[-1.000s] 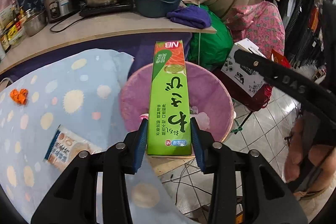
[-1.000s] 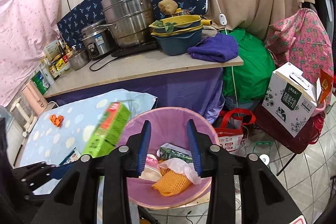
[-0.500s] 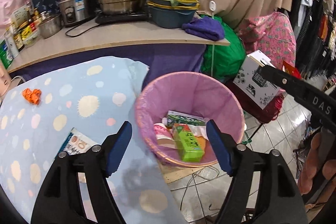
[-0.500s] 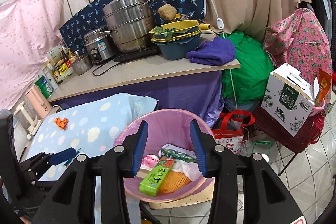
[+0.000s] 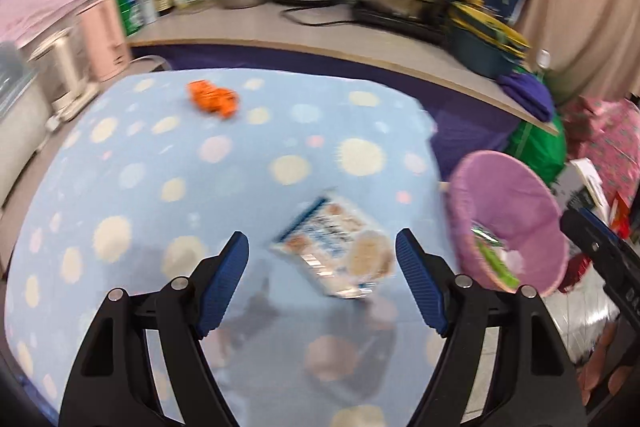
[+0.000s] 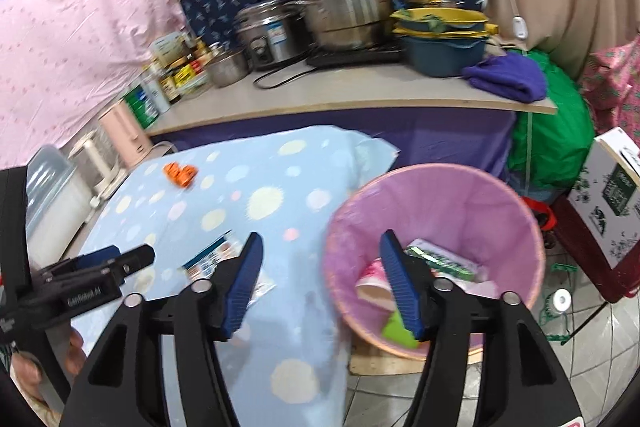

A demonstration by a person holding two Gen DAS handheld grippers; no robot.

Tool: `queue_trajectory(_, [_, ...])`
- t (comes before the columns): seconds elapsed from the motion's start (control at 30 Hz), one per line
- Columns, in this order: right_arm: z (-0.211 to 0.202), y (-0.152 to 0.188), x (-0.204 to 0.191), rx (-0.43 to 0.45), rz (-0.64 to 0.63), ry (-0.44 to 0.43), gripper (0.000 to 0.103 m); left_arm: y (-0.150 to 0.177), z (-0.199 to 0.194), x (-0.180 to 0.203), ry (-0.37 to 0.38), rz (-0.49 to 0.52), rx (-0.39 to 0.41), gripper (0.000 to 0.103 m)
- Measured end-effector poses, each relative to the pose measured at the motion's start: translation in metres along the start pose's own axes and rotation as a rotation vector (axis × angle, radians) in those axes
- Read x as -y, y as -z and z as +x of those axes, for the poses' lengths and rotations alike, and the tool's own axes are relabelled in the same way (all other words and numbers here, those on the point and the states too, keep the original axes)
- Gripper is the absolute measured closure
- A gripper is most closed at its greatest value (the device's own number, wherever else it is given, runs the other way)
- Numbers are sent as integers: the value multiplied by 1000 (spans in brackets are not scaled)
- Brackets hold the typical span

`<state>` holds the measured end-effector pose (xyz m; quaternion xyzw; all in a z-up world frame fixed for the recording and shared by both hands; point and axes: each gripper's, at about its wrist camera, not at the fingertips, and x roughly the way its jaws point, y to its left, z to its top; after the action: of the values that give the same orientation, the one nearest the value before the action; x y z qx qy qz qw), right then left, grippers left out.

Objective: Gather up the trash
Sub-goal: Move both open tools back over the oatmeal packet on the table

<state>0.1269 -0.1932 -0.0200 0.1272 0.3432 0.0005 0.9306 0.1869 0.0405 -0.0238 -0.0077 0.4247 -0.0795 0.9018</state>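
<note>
A blue-and-white snack packet (image 5: 340, 251) lies flat on the spotted blue tablecloth (image 5: 160, 155). My left gripper (image 5: 322, 243) hovers over it, open, with the packet showing between the fingers but untouched. An orange scrap (image 5: 212, 99) lies farther back on the cloth. The pink-lined bin (image 6: 440, 195) stands at the table's right edge with the green box (image 6: 400, 331) and other wrappers inside. My right gripper (image 6: 320, 243) hangs near the bin's left rim, its jaws opening with nothing between them. The left gripper (image 6: 120, 263) shows at the left of the right wrist view.
A counter (image 6: 360, 95) behind the table carries steel pots (image 6: 344, 7), a rice cooker, stacked bowls, jars and a purple cloth (image 6: 508, 79). A green bag (image 6: 552, 131) and a cardboard box (image 6: 608, 195) stand right of the bin on the tiled floor. A pink kettle (image 6: 124, 135) stands at the left.
The left gripper let go of the green box, which dropped into the bin, then swung left over the packet. The right gripper's jaws spread wider and it shifted left.
</note>
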Motion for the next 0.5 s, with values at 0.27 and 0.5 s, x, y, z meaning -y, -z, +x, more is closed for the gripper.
queue_trajectory(0.27, [47,25,-68,-93,-88,-89,29,14,-7,-81,-167,-82,-2,21])
queue_trajectory(0.5, [90,52,-114,-188,-159,-114,29,24,-7,-119,-199,-125,-20,20])
